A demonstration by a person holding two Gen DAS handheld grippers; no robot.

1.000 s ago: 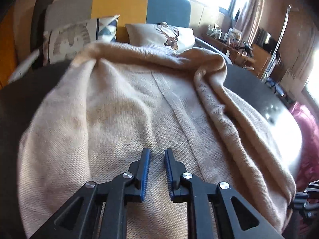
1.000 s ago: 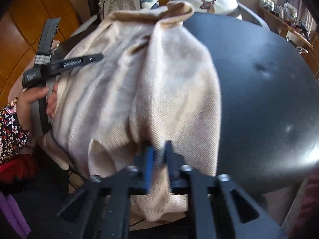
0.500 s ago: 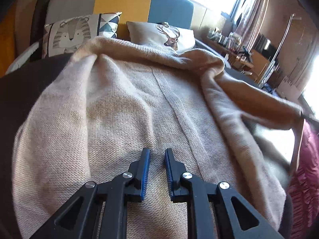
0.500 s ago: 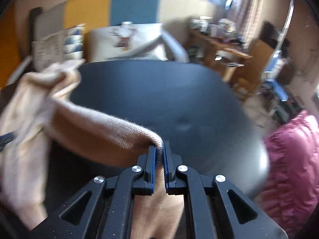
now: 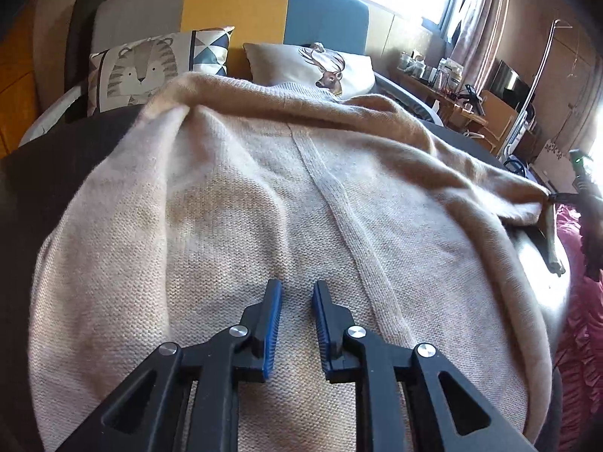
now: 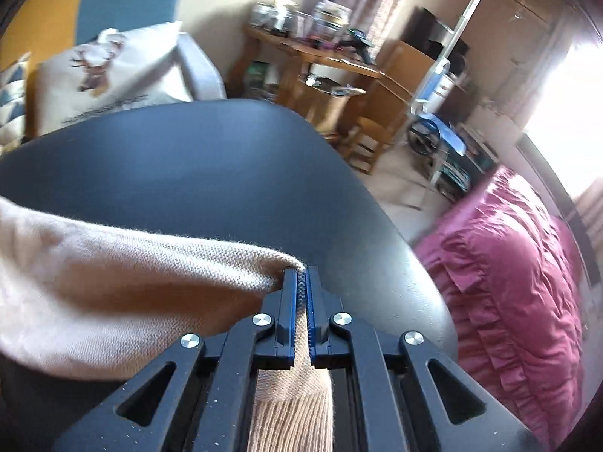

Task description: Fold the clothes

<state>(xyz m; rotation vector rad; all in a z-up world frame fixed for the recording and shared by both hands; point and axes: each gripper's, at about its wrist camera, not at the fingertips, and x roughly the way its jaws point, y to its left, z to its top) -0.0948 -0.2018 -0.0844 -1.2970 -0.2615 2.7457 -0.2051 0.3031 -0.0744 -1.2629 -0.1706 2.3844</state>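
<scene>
A beige knitted sweater [image 5: 233,207] lies spread over the dark round table [image 5: 45,173]. Just above its near middle, my left gripper [image 5: 296,293] has its jaws opening; a gap shows between the blue pads and no cloth is pinched. My right gripper [image 6: 301,275] is shut on the end of the sweater's sleeve [image 6: 132,263], with the cuff hanging out behind the pads. In the left wrist view that sleeve [image 5: 471,184] stretches out to the far right, lifted off the table.
Behind the table stands a sofa [image 5: 233,3] with a tiger cushion [image 5: 139,67] and a deer cushion [image 5: 324,67]. A pink quilted cover [image 6: 508,263] lies beyond the table's right edge. A cluttered wooden desk [image 6: 320,52] is at the back right.
My right gripper has swung right across the bare table, pulling the sleeve out straight from the sweater's body. The left gripper has stayed over the sweater, with its jaws slightly wider.
</scene>
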